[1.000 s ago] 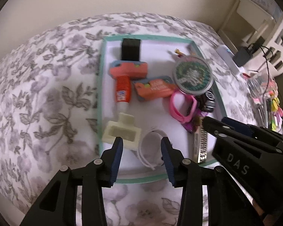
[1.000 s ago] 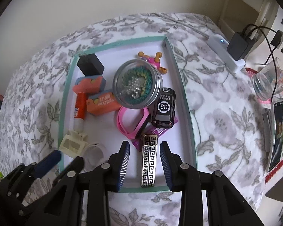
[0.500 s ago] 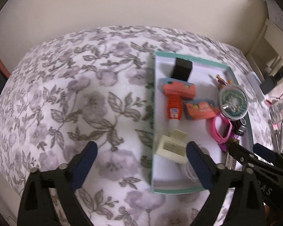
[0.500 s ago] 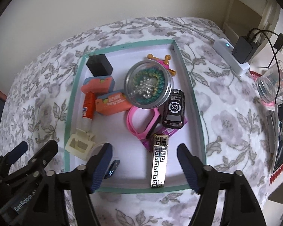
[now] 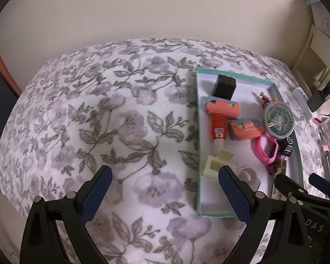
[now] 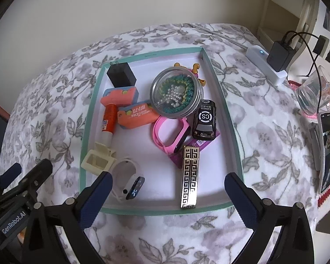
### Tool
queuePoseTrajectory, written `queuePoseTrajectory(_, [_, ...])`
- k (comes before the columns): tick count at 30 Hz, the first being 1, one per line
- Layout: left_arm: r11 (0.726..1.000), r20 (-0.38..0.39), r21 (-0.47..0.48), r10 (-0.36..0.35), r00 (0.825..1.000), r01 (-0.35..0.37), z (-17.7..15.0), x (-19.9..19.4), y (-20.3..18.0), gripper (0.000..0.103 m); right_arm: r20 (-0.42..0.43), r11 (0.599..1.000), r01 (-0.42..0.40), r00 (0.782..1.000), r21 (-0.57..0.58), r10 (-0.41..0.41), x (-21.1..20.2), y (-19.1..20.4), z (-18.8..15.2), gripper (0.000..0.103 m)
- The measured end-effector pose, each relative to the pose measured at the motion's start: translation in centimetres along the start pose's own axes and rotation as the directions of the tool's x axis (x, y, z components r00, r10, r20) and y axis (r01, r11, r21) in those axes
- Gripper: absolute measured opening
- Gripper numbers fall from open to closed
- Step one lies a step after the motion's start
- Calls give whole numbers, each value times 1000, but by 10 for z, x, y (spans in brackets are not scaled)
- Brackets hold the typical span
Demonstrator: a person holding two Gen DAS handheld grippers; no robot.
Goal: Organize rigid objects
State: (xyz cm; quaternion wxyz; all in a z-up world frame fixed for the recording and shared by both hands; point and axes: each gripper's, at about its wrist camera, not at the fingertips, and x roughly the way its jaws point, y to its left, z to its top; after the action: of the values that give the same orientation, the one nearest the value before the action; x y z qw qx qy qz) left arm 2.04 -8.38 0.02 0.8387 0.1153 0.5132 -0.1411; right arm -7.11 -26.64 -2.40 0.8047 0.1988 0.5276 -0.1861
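Observation:
A teal-rimmed white tray (image 6: 231, 114) on the floral bedspread holds a black charger cube (image 6: 121, 74), a glue stick (image 6: 109, 121), a round bead tin (image 6: 176, 94), a black toy car (image 6: 204, 120), a pink watch band (image 6: 169, 132) and a cream clip (image 6: 98, 161). The jaws of my right gripper (image 6: 168, 180) are opening over the tray's near end. A gold patterned bar (image 6: 189, 177) and a white smartwatch (image 6: 129, 180) lie untouched between them. My left gripper (image 5: 165, 172) stands open over the bedspread, its right finger at the tray's left rim (image 5: 197, 132).
The floral bedspread (image 5: 99, 121) stretches left of the tray up to a plain wall. On the right are a white power strip with a black charger (image 6: 266, 66), a glass jar (image 6: 314, 92), a phone (image 6: 326, 151) and small coloured bits.
Both grippers went from narrow to wide. The left let go of the white smartwatch and swung left off the tray. The right released the gold bar, which stays in the tray.

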Motion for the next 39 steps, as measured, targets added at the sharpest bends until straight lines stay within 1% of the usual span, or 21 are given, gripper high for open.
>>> queuePoseTrajectory(3, [1000,8,-20,6,1000,-6,-2,-5,5,97,10,1000,-3,1000,5,3,-5,0,-3,103])
queuePoseTrajectory(8, [999,33,-20,35,999,-35,-7,-15,10,97,30,1000,-6,1000,-4,6,-14,1,-9,103])
queuePoseTrajectory(12, [999,45,-22,29,999,-28,-13,-23,12,97,52,1000,-9,999,-11,9,-24,3,-14,103])
queuePoseTrajectory(17, [998,42,-15,55,998,-55,-18,-29,13,97,86,1000,-11,996,-20,12,-36,6,-19,103])
queuePoseTrajectory(19, [998,44,-20,55,998,-54,-19,-32,15,97,95,1000,-12,995,-22,14,-41,7,-21,103])
queuePoseTrajectory(23, [996,52,-29,81,995,-80,-21,-38,19,97,118,999,-17,993,-29,20,-49,8,-23,103])
queuePoseTrajectory(35, [996,96,-78,51,994,-43,-24,-55,32,97,142,998,-13,990,-57,21,-60,14,-31,103])
queuePoseTrajectory(39, [995,101,-84,58,993,-50,-27,-58,35,97,146,998,-12,989,-61,20,-62,15,-32,103])
